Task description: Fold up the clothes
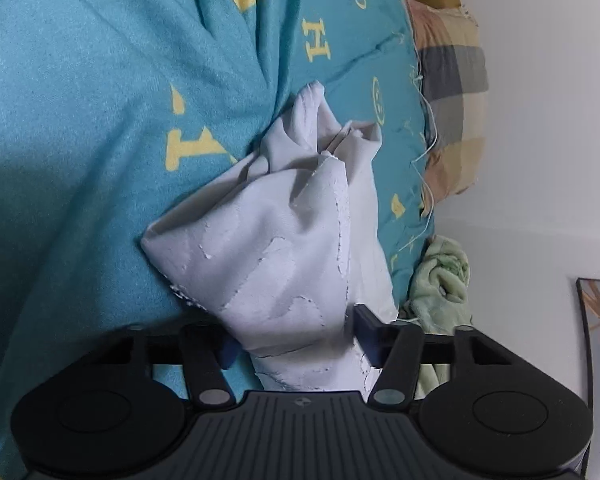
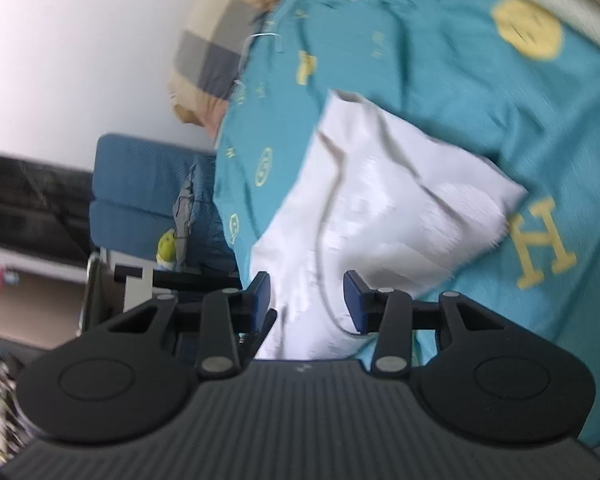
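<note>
White garment bunched between both pairs of fingers, lying on a teal quilt

Nearest, the left gripper has its dark blue fingers clenched on a gathered end of the crumpled white cloth garment; the right gripper has the same garment running between its fingers, though blur hides whether they press it; the garment rests on the teal quilt with yellow letters; beyond the quilt, a checked beige-and-grey pillow lies against the white wall.
</note>
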Action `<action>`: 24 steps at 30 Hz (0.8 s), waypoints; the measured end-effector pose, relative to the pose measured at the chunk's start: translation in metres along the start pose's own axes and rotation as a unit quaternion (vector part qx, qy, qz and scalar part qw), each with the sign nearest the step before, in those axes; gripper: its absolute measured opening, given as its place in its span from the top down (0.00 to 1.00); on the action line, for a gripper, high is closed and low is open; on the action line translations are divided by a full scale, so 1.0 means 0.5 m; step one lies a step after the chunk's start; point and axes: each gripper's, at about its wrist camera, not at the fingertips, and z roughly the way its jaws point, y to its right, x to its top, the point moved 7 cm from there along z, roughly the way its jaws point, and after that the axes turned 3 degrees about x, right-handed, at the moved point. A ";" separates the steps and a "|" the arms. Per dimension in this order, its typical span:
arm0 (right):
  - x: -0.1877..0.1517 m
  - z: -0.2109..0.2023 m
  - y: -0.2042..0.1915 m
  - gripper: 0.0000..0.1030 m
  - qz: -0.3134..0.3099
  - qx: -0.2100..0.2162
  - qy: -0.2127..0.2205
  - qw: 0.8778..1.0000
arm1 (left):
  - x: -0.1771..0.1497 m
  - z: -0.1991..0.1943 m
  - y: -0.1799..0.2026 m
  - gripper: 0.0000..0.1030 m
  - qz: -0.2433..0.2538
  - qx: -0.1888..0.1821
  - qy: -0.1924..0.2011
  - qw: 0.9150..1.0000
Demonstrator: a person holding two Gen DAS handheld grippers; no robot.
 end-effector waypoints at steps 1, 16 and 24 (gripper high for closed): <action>-0.002 0.001 0.002 0.58 0.004 0.005 -0.002 1.000 | 0.001 0.000 0.005 0.51 0.005 0.000 0.001 1.000; -0.069 0.059 0.051 0.17 0.215 0.090 -0.083 0.969 | -0.005 -0.001 0.118 0.79 0.064 -0.088 0.027 0.994; -0.024 0.118 0.086 0.18 0.230 0.079 -0.032 0.970 | 0.007 0.012 0.117 0.79 0.052 -0.095 0.025 0.994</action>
